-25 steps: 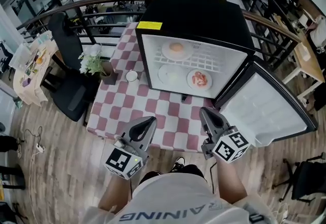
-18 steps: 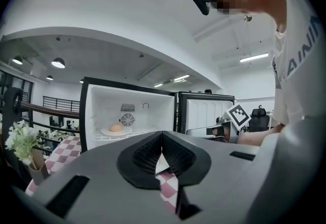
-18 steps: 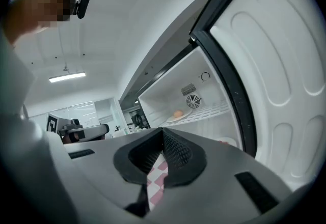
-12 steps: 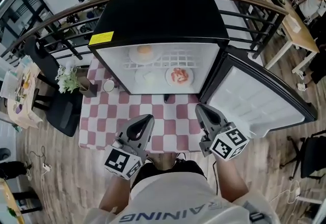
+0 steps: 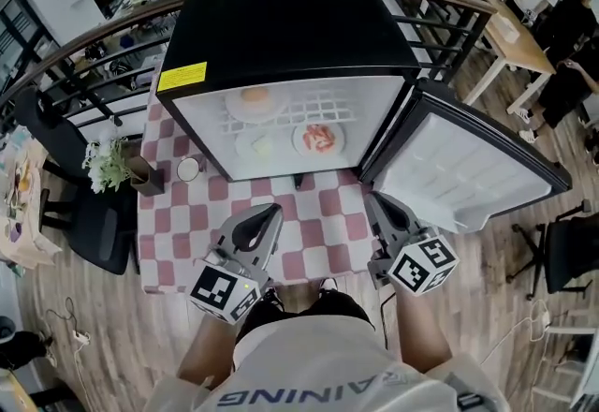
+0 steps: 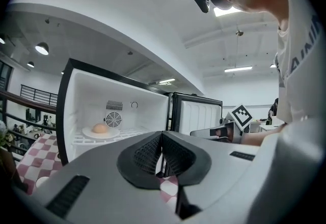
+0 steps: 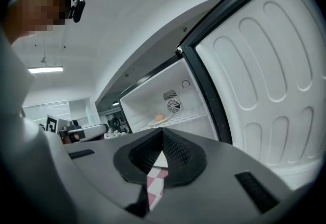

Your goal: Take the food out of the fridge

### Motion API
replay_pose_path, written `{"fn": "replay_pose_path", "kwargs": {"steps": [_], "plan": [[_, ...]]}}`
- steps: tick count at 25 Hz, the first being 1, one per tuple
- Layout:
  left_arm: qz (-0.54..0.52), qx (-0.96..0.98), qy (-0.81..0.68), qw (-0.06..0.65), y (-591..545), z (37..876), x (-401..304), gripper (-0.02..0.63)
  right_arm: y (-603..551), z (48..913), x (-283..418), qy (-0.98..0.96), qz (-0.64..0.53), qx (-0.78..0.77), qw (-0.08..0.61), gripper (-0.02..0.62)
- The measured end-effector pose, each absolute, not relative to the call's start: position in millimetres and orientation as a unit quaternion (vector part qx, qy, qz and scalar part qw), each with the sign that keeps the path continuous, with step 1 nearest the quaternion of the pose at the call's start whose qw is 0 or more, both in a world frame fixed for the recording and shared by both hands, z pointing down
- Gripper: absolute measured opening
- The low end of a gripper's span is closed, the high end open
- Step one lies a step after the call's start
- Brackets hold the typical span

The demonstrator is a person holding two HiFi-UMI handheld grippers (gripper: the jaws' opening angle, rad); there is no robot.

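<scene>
Both left tongs (image 5: 266,213) and right tongs (image 5: 377,204) sit closed, empty.

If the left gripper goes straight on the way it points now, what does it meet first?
Probably the open fridge: the left gripper aims over the checked table toward the plate of red food inside. Its height is unclear.

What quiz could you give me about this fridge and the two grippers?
1. True or false: the fridge door stands open.
2. How many plates are inside the fridge? A) one B) three C) five
3. Fill in: the jaws of the left gripper and the right gripper are both ____.
Key: 1 true; 2 B; 3 shut.
</scene>
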State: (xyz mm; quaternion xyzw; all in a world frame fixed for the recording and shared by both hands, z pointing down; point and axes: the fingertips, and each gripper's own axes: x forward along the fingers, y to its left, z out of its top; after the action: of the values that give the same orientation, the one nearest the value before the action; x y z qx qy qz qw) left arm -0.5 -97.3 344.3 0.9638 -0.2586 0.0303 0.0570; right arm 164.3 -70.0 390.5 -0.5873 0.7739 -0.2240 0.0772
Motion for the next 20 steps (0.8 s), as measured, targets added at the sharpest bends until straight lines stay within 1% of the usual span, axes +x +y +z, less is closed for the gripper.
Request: {"fn": "replay_pose_path", "kwargs": {"steps": [3,10,16,20], "plan": [[0.027,0.966,-0.249,0.062,-104,345,-17,0.009,-72,394,154,0.76,-0.235,-0.601,0.079,0.02],[0.024,0.964,-0.254,0.079,-122,352,-51,0.009,-90,418,140,0.721,-0.311,-0.606,0.13,0.02],[0.029,0.962,-0.258,0.086,-128,363,-60,0.009,-108,449,139,0.681,-0.372,-0.611,0.157,0.02],[0.039,0.961,-0.258,0.096,-127,373,-59,0.009,-124,483,137,0.642,-0.44,-0.596,0.199,0.02]]}}
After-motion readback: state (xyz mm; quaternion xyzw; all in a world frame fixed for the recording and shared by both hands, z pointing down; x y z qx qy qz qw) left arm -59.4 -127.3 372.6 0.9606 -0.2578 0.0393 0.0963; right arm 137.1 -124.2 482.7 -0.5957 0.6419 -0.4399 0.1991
